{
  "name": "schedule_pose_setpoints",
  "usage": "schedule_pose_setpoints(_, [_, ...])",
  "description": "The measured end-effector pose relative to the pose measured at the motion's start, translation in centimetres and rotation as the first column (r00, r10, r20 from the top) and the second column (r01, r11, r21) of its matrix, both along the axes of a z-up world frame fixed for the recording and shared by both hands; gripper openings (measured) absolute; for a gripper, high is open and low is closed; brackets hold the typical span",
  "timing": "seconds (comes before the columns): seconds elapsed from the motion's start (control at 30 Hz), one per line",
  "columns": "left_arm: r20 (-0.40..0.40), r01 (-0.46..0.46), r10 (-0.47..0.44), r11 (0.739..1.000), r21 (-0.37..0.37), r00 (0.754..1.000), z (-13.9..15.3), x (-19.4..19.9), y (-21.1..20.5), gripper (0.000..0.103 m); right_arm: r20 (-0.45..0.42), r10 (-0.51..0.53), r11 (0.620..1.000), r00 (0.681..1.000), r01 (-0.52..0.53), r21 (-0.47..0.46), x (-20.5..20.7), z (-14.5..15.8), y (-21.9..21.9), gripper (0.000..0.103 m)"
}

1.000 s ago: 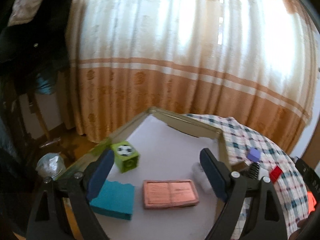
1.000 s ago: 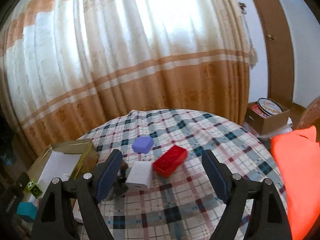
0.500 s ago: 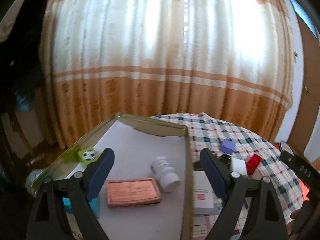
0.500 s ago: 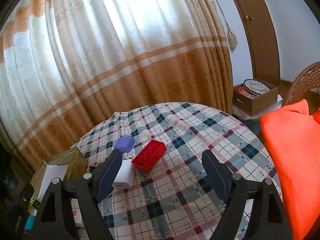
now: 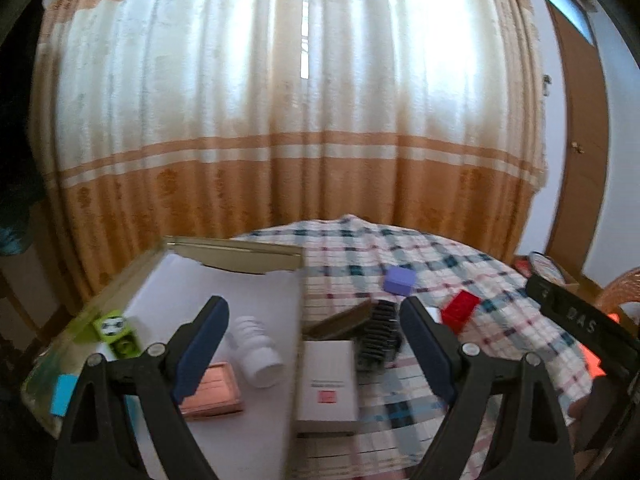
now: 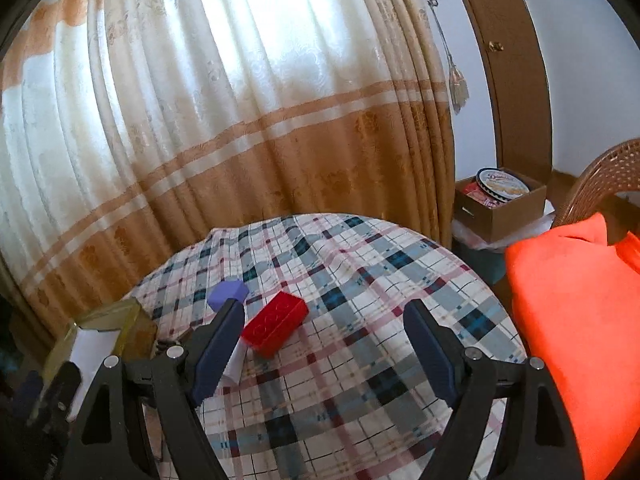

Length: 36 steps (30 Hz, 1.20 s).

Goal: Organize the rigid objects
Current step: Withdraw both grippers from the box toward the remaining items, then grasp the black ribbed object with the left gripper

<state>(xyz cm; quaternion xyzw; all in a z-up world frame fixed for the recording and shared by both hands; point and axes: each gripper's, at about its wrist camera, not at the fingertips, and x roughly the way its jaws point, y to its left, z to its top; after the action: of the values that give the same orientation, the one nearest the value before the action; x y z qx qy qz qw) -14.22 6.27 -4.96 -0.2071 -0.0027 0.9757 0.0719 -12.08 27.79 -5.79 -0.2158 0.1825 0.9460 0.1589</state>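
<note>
**Left wrist view: loose pieces on the cloth, tray half filled**

Left wrist view shows us the white box lying flat on the checked tablecloth, just beside the tray's right wall and between the fingers of our left gripper, whose jaws stand wide with nothing in them. We judge the box light and stiff, with smooth faces that may slip, so its two long sides look like the place to take hold. Behind it sit a black ribbed piece and a brown flat piece, touching or nearly so; blur keeps us from saying more. Farther out lie the purple block and the red brick, near each other. Both look like hard, light plastic, and the brick's long flat sides should give a firm hold. Our right gripper hangs over the cloth, also spread wide and empty, with the brick just inside its left finger.

Our tray, lined in white, holds a white ribbed cylinder on its side, a pink flat pad, a green cube and a blue block.
</note>
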Motion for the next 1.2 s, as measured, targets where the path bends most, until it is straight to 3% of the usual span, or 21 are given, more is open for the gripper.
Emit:
schedule_pose_setpoints(0.17, [0.056,0.046,-0.045,0.999,-0.019,0.997,-0.3,-1.2,1.8,0.089,0.019,-0.030,0.999,0.999,0.029,0.014,-0.2,-0.1,1.1,0.084])
schedule_pose_setpoints(0.47, [0.058,0.087,-0.084,0.995,-0.038,0.995,-0.5,-2.2,3.7,0.089,0.033,-0.012,1.000,0.999,0.012,0.003,-1.0,-0.3,1.7,0.084])
schedule_pose_setpoints(0.63, [0.136,0.119,-0.112,0.992,-0.046,0.984,-1.4,-3.8,5.1,0.089,0.022,-0.026,0.999,0.999,0.025,0.046,-1.2,0.1,1.7,0.084])
schedule_pose_setpoints(0.9, [0.247,0.158,-0.135,0.985,-0.073,0.960,-3.1,-5.9,6.8,0.085,0.036,-0.038,0.999,0.999,0.038,-0.007,-1.3,-0.5,2.9,0.084])
schedule_pose_setpoints(1.13, [0.335,0.187,-0.172,0.982,-0.011,0.926,-4.3,-7.3,6.7,0.046,0.046,-0.036,0.999,0.998,0.037,-0.013,-1.4,-0.7,3.0,0.084])
schedule_pose_setpoints(1.2, [0.354,0.177,-0.174,0.984,0.024,0.919,-4.6,-7.6,6.2,0.042,0.047,-0.038,0.999,0.998,0.039,-0.016,-1.4,-0.8,3.0,0.084])
